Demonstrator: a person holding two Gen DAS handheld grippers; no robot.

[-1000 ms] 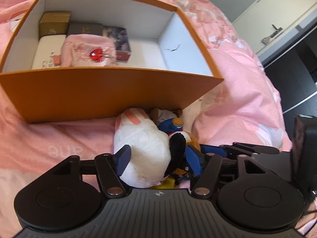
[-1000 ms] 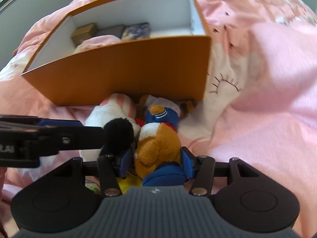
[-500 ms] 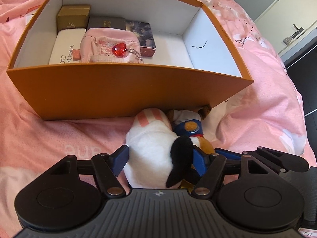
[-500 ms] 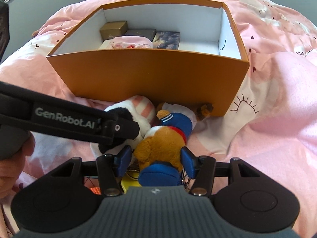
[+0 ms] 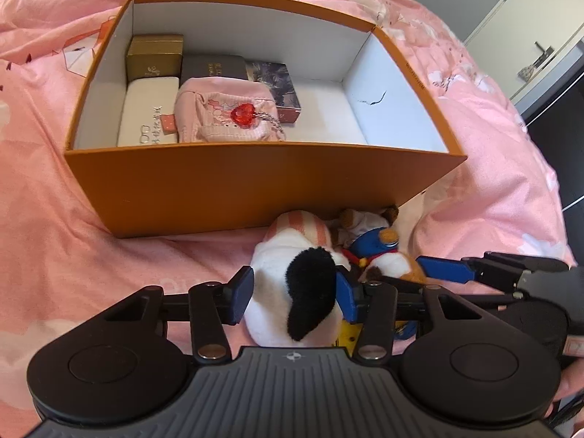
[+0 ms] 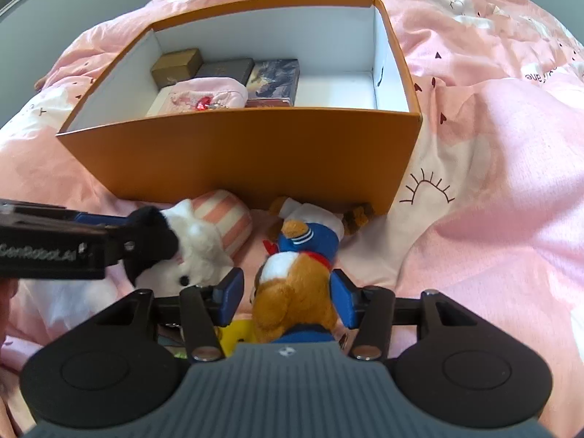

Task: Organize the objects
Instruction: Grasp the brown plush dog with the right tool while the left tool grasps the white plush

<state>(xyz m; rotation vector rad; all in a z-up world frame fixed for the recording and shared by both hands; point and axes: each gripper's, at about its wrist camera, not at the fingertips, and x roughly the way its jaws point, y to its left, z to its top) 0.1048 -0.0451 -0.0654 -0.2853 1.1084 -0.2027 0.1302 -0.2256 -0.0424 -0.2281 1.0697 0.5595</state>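
An orange box [image 5: 255, 182] [image 6: 255, 153] with a white inside lies on the pink bedding. It holds a gold box [image 5: 155, 56], a white case [image 5: 146, 113], a dark box [image 5: 213, 67], a picture box [image 5: 273, 84] and a pink pouch with a red heart [image 5: 222, 116]. My left gripper [image 5: 294, 292] is shut on a white plush with a black ear [image 5: 292, 284] [image 6: 197, 252]. My right gripper [image 6: 288, 297] is shut on a brown bear plush in a blue sailor suit [image 6: 295, 284] [image 5: 383, 255]. Both plushes are held in front of the box's near wall.
Pink bedding [image 6: 492, 146] surrounds the box and rises in folds on the right. The right part of the box floor [image 5: 321, 116] is bare. A white cupboard door [image 5: 529, 36] and a dark opening stand at the far right.
Both grippers have risen and drawn back with their plushes, so more of the box's inside shows. The two plushes have moved apart.
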